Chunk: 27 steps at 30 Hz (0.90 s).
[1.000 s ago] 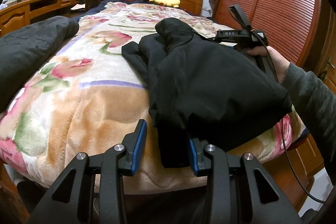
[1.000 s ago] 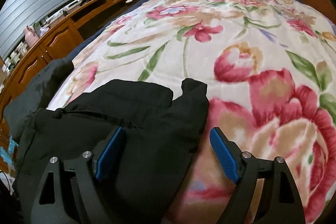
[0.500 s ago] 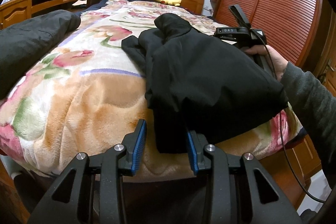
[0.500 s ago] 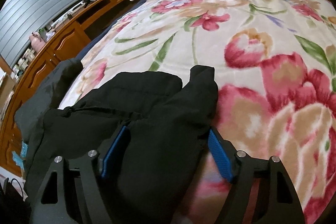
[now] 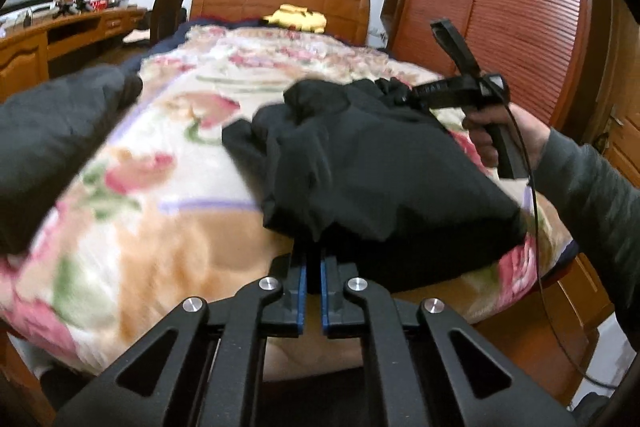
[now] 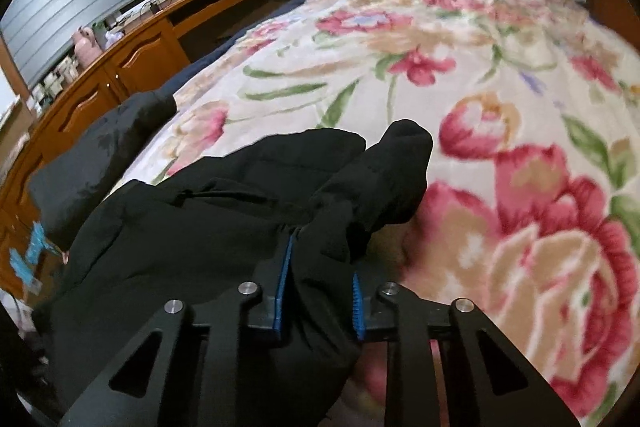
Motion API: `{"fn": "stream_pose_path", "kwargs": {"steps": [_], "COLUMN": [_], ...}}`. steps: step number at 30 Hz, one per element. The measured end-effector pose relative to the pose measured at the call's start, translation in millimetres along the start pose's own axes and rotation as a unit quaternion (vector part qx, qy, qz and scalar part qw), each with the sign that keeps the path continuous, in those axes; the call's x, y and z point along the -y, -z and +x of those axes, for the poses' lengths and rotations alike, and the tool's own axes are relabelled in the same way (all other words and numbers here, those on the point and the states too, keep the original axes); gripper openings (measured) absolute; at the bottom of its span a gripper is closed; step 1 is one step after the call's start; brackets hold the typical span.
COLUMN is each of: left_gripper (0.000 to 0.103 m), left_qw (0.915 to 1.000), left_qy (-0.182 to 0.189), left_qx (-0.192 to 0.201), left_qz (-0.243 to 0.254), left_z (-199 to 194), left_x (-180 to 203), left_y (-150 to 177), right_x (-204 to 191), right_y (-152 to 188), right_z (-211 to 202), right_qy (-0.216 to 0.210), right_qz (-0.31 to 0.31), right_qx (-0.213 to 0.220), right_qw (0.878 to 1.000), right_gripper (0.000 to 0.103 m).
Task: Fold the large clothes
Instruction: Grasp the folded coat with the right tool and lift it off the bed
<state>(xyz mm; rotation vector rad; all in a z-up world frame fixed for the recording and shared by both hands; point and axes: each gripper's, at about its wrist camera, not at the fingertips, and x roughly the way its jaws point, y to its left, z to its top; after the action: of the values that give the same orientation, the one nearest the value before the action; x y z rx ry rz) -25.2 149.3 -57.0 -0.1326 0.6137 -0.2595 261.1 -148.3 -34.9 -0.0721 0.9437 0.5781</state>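
A black padded jacket [image 5: 380, 171] lies bunched at the foot of a bed covered by a floral blanket [image 5: 160, 187]. My left gripper [image 5: 313, 267] is shut on the jacket's lower edge at the bed's front side. My right gripper [image 6: 320, 267] is shut on a thick fold of the jacket [image 6: 224, 227] near a sleeve end [image 6: 404, 155]. The right gripper also shows in the left wrist view [image 5: 404, 97], held by a hand at the jacket's far right side.
A second dark grey garment [image 5: 52, 131] lies on the bed's left side; it also shows in the right wrist view [image 6: 100, 151]. A yellow plush toy [image 5: 296, 19] sits by the wooden headboard. A wooden desk [image 6: 120, 63] runs along the left; a wardrobe [image 5: 520, 7] stands right.
Both grippers have closed from open onto the black jacket. The left gripper moved in to the jacket's lower edge; the right one pushed forward over the fold.
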Motion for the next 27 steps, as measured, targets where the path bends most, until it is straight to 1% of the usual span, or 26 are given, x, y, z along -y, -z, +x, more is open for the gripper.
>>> {"fn": "stream_pose_path", "kwargs": {"steps": [3, 7, 10, 12, 15, 18, 21, 23, 27], "left_gripper": [0.005, 0.004, 0.004, 0.004, 0.004, 0.004, 0.004, 0.004, 0.004], "left_qw": [0.9998, 0.9994, 0.9986, 0.9982, 0.9974, 0.9955, 0.9938, 0.9910, 0.9850], "left_qy": [-0.014, -0.028, -0.043, -0.045, -0.057, -0.075, -0.088, -0.109, -0.145], "left_qx": [0.010, 0.022, 0.031, 0.038, 0.043, 0.057, 0.067, 0.077, 0.094], "left_qz": [0.011, 0.002, -0.003, -0.011, -0.005, 0.000, 0.001, 0.007, 0.003], "left_z": [-6.2, -16.3, -27.9, -33.4, -40.3, -50.1, -60.2, -71.2, -89.3], "left_x": [-10.4, -33.7, -49.9, -57.9, -67.5, -84.6, -102.5, -119.4, -152.2], "left_y": [-10.6, -20.8, -25.3, -28.4, -39.2, -59.2, -76.2, -92.5, -111.5], "right_x": [-18.3, -43.3, -59.2, -68.1, -84.2, -103.4, -119.6, -134.2, -177.7], "right_y": [-2.8, -7.3, -11.4, -13.6, -21.3, -36.5, -56.8, -71.3, -103.3], "right_z": [-10.4, -9.8, -6.4, -3.3, 1.4, 3.3, 5.9, 8.3, 17.3], "right_qy": [0.011, 0.018, 0.016, 0.013, 0.019, 0.018, 0.020, 0.019, 0.013], "right_qz": [-0.019, -0.042, -0.051, -0.060, -0.081, -0.101, -0.106, -0.110, -0.132], "right_qx": [0.021, 0.025, 0.032, 0.036, 0.042, 0.056, 0.075, 0.087, 0.104], "right_qw": [1.000, 0.999, 0.998, 0.997, 0.996, 0.993, 0.991, 0.990, 0.986], "right_gripper": [0.021, 0.020, 0.019, 0.019, 0.018, 0.017, 0.017, 0.017, 0.017]}}
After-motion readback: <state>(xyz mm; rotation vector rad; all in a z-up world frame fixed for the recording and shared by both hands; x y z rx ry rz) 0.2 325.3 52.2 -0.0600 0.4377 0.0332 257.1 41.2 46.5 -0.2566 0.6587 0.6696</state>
